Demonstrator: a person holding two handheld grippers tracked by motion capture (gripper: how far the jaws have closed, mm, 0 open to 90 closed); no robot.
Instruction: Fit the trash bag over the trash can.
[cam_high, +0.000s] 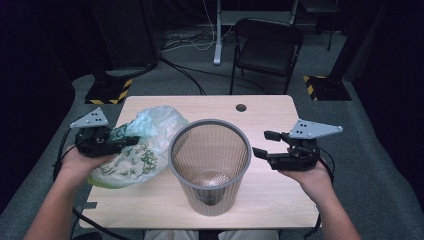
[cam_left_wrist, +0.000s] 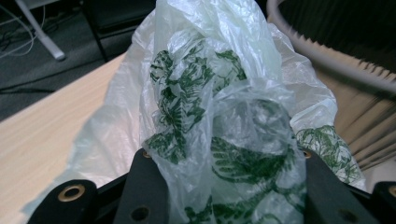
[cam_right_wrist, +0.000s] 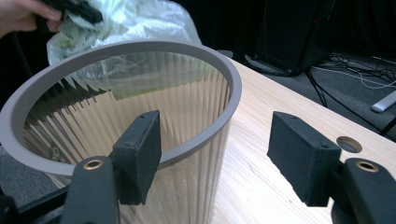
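On one table: one bin, one bag pinched by left jaws; right jaws spread.

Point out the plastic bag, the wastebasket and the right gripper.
plastic bag (cam_high: 145, 145): high view, on its green-printed middle.
wastebasket (cam_high: 209, 195): high view, on its ribbed front wall.
right gripper (cam_right_wrist: 215, 154): right gripper view, midway between its fingertips.

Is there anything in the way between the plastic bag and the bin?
Nothing visible. The left tool holds the plastic bag right beside the bin, whose open top has nothing over it. The right tool waits open on the bin's other side, touching nothing.
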